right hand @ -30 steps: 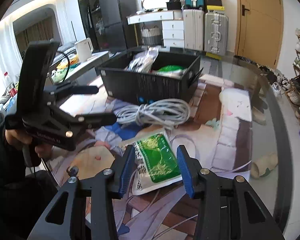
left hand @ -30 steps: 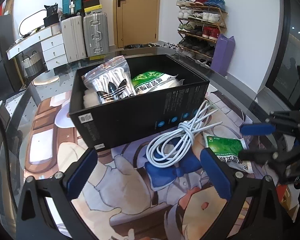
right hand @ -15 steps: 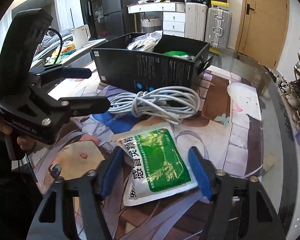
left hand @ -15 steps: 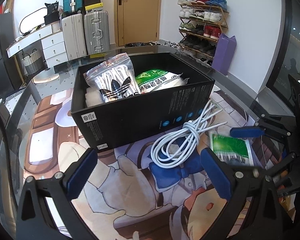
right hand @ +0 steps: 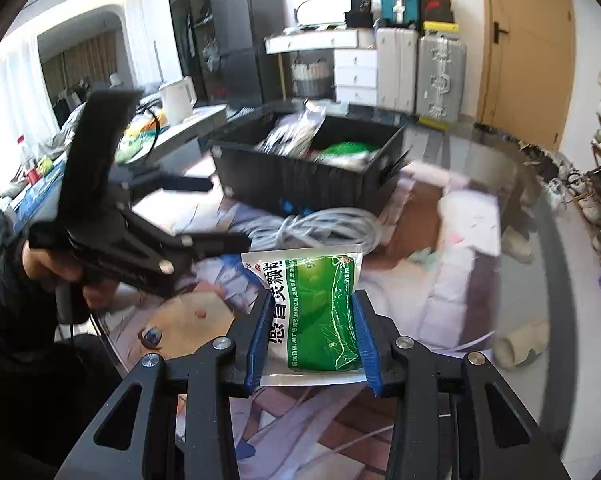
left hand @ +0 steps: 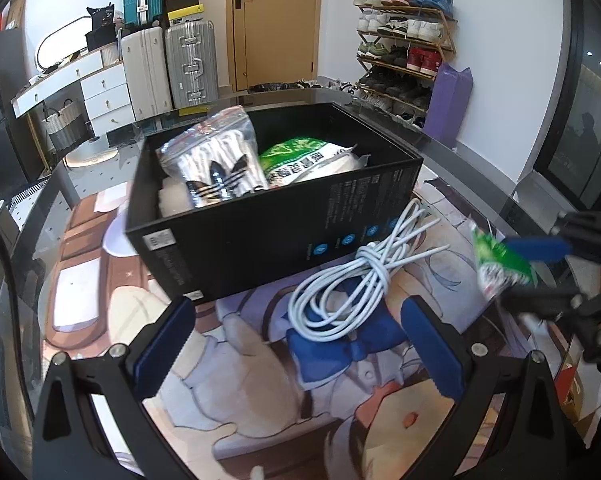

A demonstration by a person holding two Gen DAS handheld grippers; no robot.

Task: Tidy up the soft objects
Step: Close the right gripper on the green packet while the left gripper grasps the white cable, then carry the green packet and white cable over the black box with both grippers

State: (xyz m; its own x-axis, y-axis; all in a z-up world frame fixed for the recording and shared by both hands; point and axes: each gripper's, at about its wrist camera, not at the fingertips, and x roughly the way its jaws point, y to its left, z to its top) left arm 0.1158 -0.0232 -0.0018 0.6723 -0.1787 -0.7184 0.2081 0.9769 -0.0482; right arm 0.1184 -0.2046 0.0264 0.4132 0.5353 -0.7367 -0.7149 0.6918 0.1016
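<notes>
My right gripper (right hand: 312, 334) is shut on a green and white medicine pouch (right hand: 316, 312) and holds it lifted off the table; the pouch also shows at the right in the left wrist view (left hand: 500, 264). A black box (left hand: 260, 232) stands on the table and holds a clear bag of white socks (left hand: 216, 164) and another green pouch (left hand: 296, 156). A coiled white cable (left hand: 352, 284) lies in front of the box. My left gripper (left hand: 296, 352) is open and empty, low over the mat near the cable.
The glass table has a cartoon mat (left hand: 260, 380) under it. Its curved edge (left hand: 480, 184) runs at the right. Suitcases (left hand: 168, 64), drawers and a shoe rack (left hand: 404, 48) stand beyond the table.
My right gripper closed on the green pouch and lifted it off the mat. My left gripper moved slightly closer to the box and stayed open.
</notes>
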